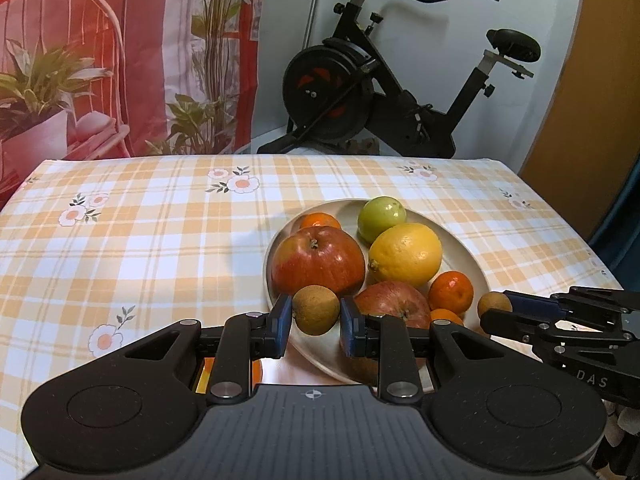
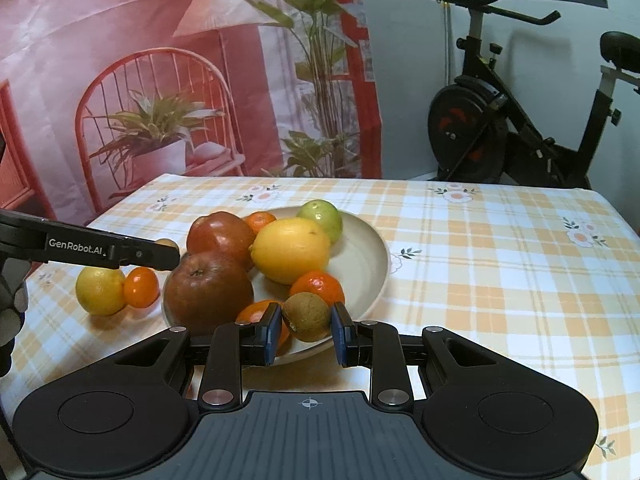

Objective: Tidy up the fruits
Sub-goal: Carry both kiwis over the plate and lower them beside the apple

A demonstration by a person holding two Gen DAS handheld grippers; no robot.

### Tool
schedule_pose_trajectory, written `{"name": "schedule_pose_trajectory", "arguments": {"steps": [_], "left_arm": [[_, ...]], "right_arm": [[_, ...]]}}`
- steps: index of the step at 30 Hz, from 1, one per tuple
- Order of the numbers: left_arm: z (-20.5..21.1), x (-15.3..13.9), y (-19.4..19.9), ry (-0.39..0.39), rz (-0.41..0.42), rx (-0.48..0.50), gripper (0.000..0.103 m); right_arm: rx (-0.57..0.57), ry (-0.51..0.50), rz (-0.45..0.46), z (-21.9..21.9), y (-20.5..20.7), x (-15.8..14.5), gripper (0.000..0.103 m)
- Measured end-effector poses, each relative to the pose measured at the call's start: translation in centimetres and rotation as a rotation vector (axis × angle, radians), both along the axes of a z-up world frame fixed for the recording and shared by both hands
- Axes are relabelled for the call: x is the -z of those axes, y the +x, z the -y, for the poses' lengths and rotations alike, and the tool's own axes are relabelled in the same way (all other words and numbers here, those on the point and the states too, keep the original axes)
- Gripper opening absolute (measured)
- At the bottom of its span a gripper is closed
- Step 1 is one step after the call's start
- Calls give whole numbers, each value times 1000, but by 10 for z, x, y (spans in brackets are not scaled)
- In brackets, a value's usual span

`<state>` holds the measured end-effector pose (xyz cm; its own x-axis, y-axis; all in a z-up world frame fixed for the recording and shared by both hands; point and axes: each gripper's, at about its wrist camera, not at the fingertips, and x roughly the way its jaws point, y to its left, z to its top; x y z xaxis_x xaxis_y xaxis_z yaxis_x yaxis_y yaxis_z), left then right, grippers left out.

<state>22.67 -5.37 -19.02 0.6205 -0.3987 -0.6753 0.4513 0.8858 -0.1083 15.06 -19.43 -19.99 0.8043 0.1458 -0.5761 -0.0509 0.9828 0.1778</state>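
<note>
Each claw grips one small brown fruit: left claw [image 1: 316,320], right claw [image 2: 306,326]. The plate [image 2: 368,264] holds most fruit. At its 9 o'clock, a lemon [image 2: 100,290] and an orange [image 2: 141,286] wait on the bench [image 2: 500,280].

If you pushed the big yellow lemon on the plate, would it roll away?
Probably only a little. The lemon is oval, so it would likely wobble rather than roll straight. It also looks hemmed in by a red apple and a green fruit, and the plate has a raised rim.
</note>
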Motion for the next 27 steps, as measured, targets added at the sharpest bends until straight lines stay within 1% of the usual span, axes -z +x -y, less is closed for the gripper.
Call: {"name": "schedule_pose_trajectory", "arguments": {"steps": [11,17,18,27], "left_arm": [[3,5,9,2,-25,-4,28],[4,7,12,8,-35,-4,28],[4,7,12,4,-36,-6,28],[-3,0,7,-12,-29,-25,28]], "right_arm": [[-1,10,-14,1,5,5,25],[4,10,-13,0,5,6,27],[3,9,-14,0,5,6,29],[6,10,-10,0,1,2,29]]}}
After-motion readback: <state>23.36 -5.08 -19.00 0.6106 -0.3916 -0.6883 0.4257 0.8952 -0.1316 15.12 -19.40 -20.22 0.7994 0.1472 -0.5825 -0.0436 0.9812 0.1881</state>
